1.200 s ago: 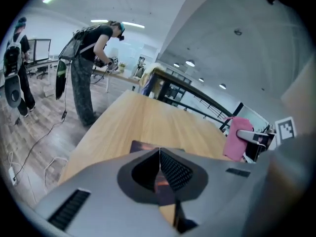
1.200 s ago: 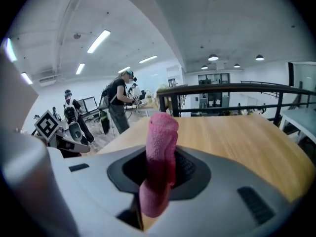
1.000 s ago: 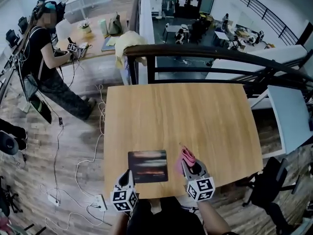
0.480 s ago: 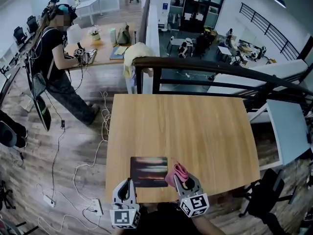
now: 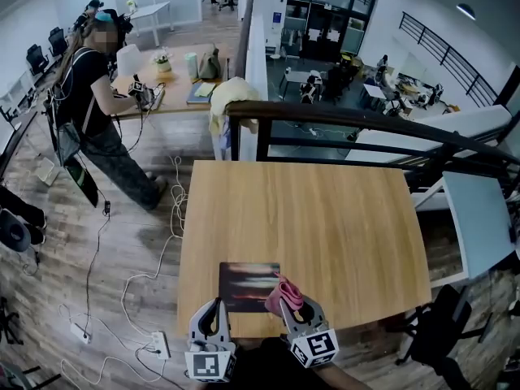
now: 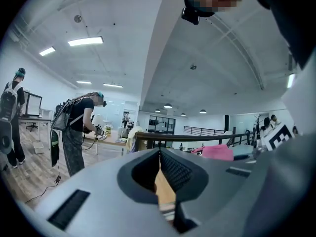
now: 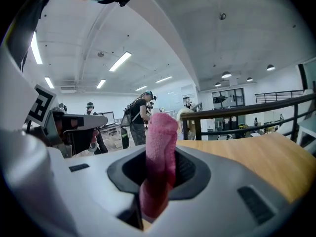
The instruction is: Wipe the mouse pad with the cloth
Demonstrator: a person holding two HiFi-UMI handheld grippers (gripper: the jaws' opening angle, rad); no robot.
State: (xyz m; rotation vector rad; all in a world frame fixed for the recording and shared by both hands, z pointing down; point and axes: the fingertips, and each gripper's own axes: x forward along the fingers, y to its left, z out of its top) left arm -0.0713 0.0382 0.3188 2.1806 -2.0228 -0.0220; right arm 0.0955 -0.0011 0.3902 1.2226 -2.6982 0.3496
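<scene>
A dark mouse pad with reddish streaks lies near the front edge of the wooden table. My right gripper is shut on a folded pink cloth, which sticks out past its jaws and hangs over the pad's right edge. My left gripper is shut with nothing in it, just off the pad's front left corner. In the left gripper view the pink cloth shows to the right.
A dark railing runs behind the table's far edge. A person stands at a desk to the far left. Cables and a power strip lie on the floor left of the table. A black chair stands at the right.
My right gripper has carried the pink cloth leftward, from right of the pad to over its right edge. The left gripper stayed near the pad's front left corner.
</scene>
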